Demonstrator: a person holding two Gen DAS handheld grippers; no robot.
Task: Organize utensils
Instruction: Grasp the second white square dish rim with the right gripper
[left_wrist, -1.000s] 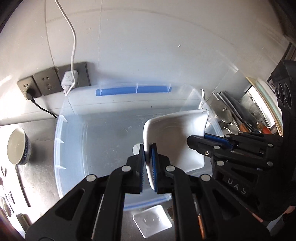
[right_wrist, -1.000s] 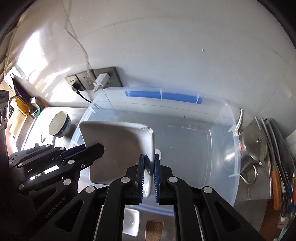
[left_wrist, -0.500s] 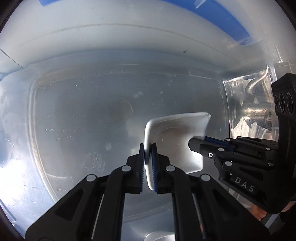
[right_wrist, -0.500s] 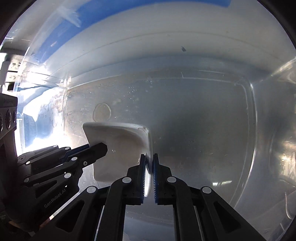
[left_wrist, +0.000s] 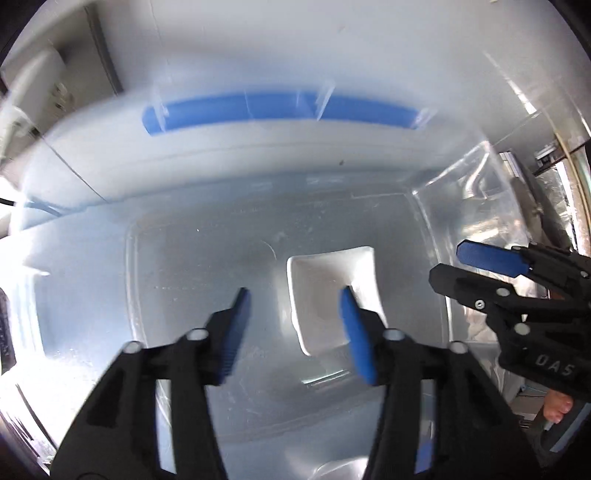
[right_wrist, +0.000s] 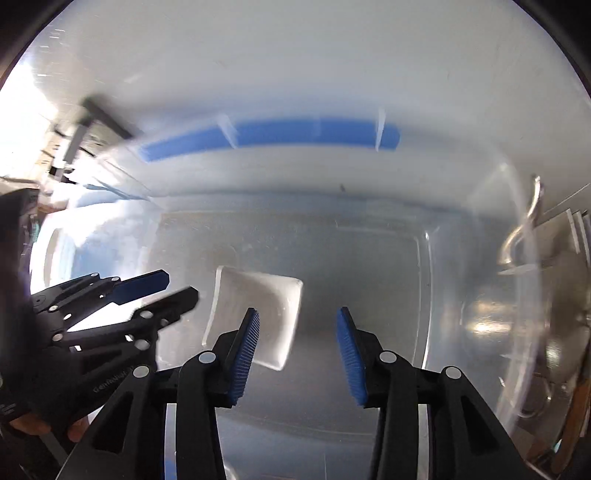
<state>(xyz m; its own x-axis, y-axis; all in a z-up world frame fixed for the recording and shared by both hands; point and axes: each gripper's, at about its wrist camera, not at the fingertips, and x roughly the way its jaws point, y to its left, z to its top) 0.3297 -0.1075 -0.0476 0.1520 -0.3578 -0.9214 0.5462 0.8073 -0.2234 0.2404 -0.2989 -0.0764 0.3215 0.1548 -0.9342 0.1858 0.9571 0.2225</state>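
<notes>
A white square dish (left_wrist: 332, 291) lies on the floor of a clear plastic bin (left_wrist: 207, 258) with a blue handle strip (left_wrist: 280, 110). My left gripper (left_wrist: 295, 325) is open above the dish, empty. My right gripper (right_wrist: 297, 343) is open and empty too, above the dish (right_wrist: 258, 310) and the bin floor (right_wrist: 369, 266). The right gripper also shows at the right of the left wrist view (left_wrist: 517, 295). The left gripper shows at the left of the right wrist view (right_wrist: 110, 314).
Wall sockets with a white charger (left_wrist: 33, 96) are behind the bin on the left. A steel pot with a handle (right_wrist: 524, 221) and lids stand outside the bin's right wall. A second small white dish (left_wrist: 343, 469) lies in front of the bin.
Both grippers have opened and let go of the white dish, which now rests on the bin floor. Both have pulled up and back from it.
</notes>
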